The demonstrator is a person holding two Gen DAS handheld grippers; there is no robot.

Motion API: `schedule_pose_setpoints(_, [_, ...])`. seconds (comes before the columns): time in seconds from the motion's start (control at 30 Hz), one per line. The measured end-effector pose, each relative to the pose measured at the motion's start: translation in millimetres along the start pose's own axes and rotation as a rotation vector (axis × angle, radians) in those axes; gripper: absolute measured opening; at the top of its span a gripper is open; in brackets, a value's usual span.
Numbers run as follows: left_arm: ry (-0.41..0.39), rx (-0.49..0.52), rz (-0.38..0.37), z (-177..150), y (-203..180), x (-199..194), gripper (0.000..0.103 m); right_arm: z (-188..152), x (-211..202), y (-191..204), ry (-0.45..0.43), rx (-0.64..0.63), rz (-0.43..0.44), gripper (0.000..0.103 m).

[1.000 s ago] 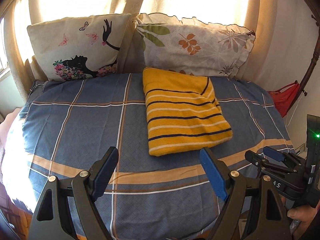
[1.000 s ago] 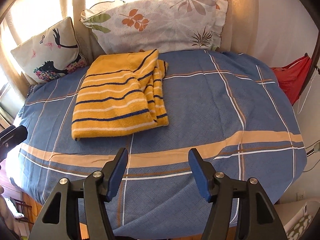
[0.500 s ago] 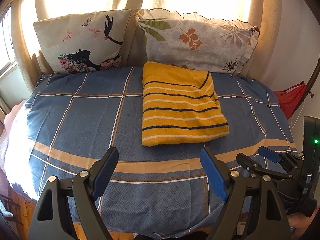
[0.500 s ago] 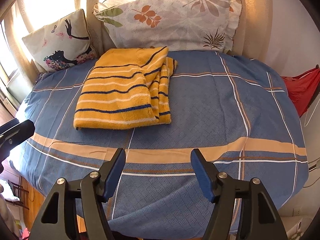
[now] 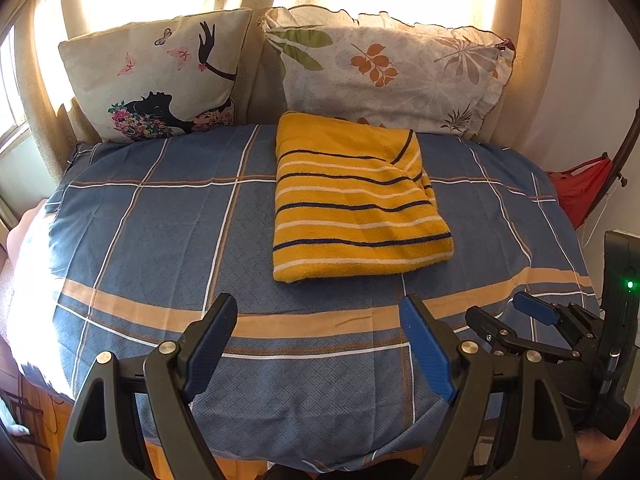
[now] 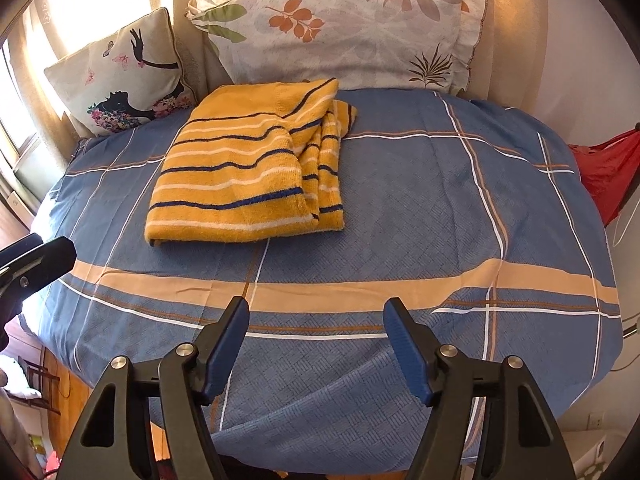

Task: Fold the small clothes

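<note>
Left wrist view shows the yellow striped towel (image 5: 356, 200) folded on the bed (image 5: 160, 240), straight ahead of the empty, wide-spread left gripper (image 5: 320, 350) (nearer than the right gripper (image 6: 316, 350), whose empty jaws are opening).

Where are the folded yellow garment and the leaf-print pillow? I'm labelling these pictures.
folded yellow garment (image 5: 356, 204), left wrist view, middle of its striped top layer
leaf-print pillow (image 6: 352, 36), right wrist view, centre of its front face
</note>
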State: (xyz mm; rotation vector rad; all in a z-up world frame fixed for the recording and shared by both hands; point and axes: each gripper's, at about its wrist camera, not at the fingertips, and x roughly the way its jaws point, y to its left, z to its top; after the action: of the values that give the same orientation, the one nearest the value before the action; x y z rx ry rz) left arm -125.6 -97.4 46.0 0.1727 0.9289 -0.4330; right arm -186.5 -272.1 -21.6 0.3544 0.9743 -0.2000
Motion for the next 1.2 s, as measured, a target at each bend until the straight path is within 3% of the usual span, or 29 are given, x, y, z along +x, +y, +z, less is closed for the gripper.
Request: schedule_pose_setpoints(1.2, [0.034, -0.006, -0.012, -5.5, -10.2, 9.0, 0.083, -10.0, 10.0, -0.1, 0.043, -0.016, -0.006, 0.078])
